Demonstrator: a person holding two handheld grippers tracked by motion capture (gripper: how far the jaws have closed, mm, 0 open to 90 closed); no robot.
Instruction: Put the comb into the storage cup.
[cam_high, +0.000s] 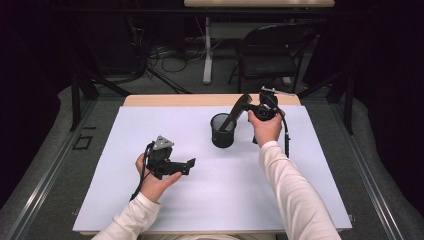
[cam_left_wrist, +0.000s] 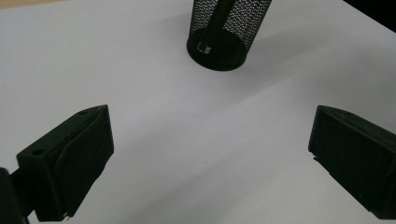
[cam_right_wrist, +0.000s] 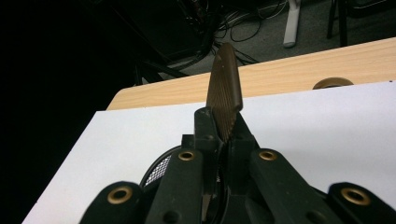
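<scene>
Table (cam_high: 150, 200): covered by a white sheet, with a strip of bare wood seen along the far edge; the whole working area is taken up by it.

Mesh cup (cam_high: 223, 131): black, round, upright, placed slightly toward 1 o'clock from the table's centre. In the left gripper view the cup (cam_left_wrist: 224, 37) is seen at 12 o'clock, well ahead of the jaws.

Left gripper (cam_high: 187, 165): held low over the sheet at 8 o'clock from the cup, well apart from it. Its jaws are spread wide and nothing is held between them.

Right gripper (cam_high: 248, 106): held above the cup's rim at 1 o'clock from it. Its jaws are clamped together on the comb.

Comb (cam_high: 235, 113): dark brown, ribbed, slanted, its upper end pinched in the right gripper (cam_right_wrist: 223, 135), its lower end already inside the cup. The ribbed end (cam_right_wrist: 225, 88) is seen projecting beyond the jaws.

Progress, as judged: insertion is well advanced. Release of the comb and withdrawal of the right gripper remain.
</scene>
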